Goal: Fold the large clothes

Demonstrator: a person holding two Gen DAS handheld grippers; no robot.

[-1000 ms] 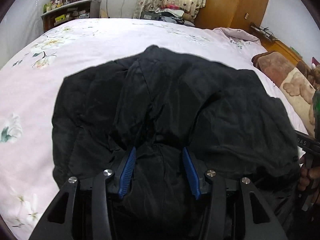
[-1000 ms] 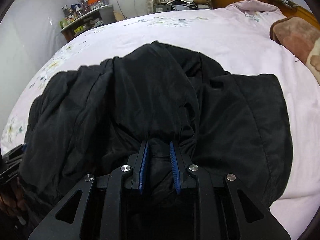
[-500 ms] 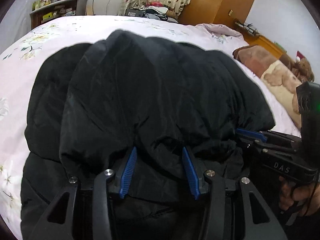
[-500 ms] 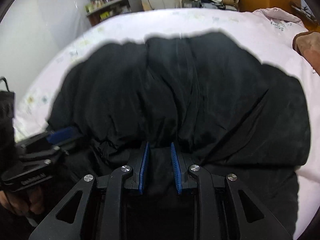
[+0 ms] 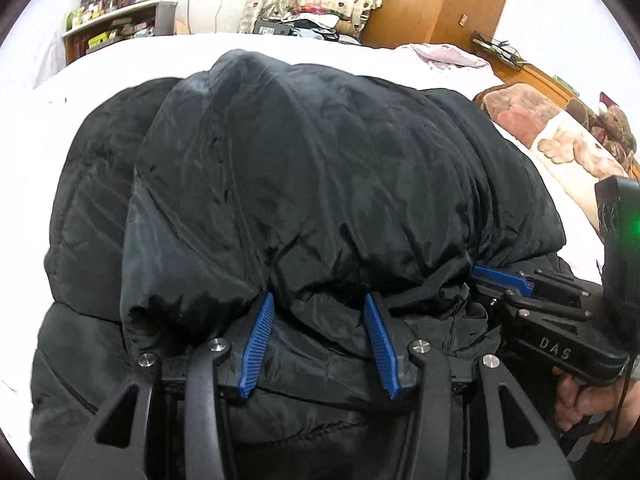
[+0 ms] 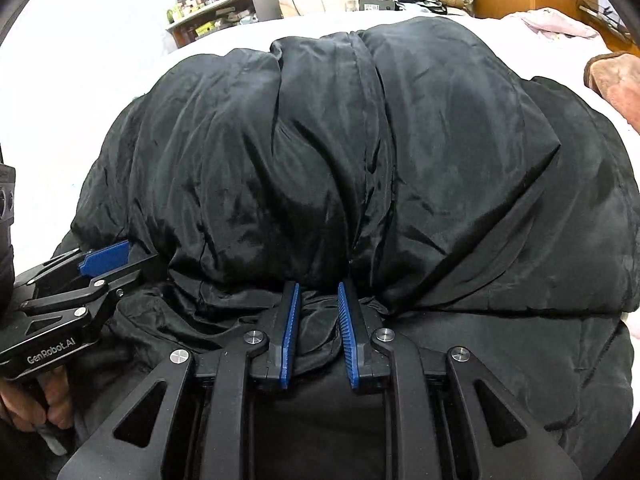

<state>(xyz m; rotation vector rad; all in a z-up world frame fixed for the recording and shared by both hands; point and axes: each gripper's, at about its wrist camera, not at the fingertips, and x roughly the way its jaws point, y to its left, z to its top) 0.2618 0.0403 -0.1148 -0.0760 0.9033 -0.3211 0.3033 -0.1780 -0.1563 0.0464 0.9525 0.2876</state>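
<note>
A large black padded jacket (image 5: 312, 168) lies on the bed, its far part folded back toward me over the near part; it also fills the right wrist view (image 6: 360, 152). My left gripper (image 5: 318, 300) has its blue pads set wide with a thick fold of the jacket between them. My right gripper (image 6: 318, 290) is shut on a bunched fold of the jacket edge. The right gripper shows at the right of the left wrist view (image 5: 500, 280), and the left gripper shows at the left of the right wrist view (image 6: 104, 260). Both sit side by side at the near folded edge.
The pale floral bed sheet (image 5: 100, 80) surrounds the jacket. A brown blanket with a teddy bear print (image 5: 560, 140) lies at the right. A cluttered shelf (image 5: 116, 32), curtains and a wooden wardrobe (image 5: 440, 0) stand beyond the bed.
Both grippers have pulled the jacket's far edge back toward me, so the folded layer now lies over the near part. The two grippers have come close together.
</note>
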